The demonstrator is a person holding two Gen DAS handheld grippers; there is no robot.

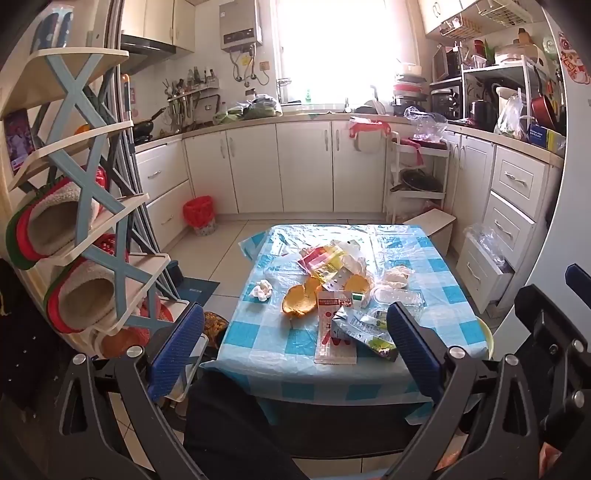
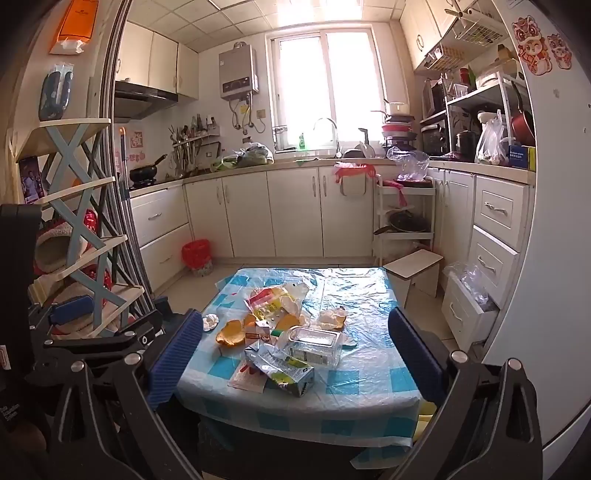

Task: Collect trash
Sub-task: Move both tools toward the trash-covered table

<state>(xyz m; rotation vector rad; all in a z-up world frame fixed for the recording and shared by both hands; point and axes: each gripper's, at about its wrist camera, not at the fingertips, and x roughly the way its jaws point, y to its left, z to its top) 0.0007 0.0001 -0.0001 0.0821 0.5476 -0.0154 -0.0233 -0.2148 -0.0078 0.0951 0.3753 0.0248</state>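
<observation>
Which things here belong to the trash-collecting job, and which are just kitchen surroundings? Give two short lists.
For the job: crumpled tissue, orange peel, flattened carton, clear plastic box, red-lined bin, both open grippers, left gripper and right gripper.

Just surroundings: slipper rack, water heater, wooden stool.

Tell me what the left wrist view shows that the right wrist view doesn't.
Left only: both slippers in the rack face-on, and the right gripper at the frame edge.
Right only: the faucet, the orange packet on the wall, and the left gripper at the frame edge.
Both: the table, trash pile, clear box, red bin.
</observation>
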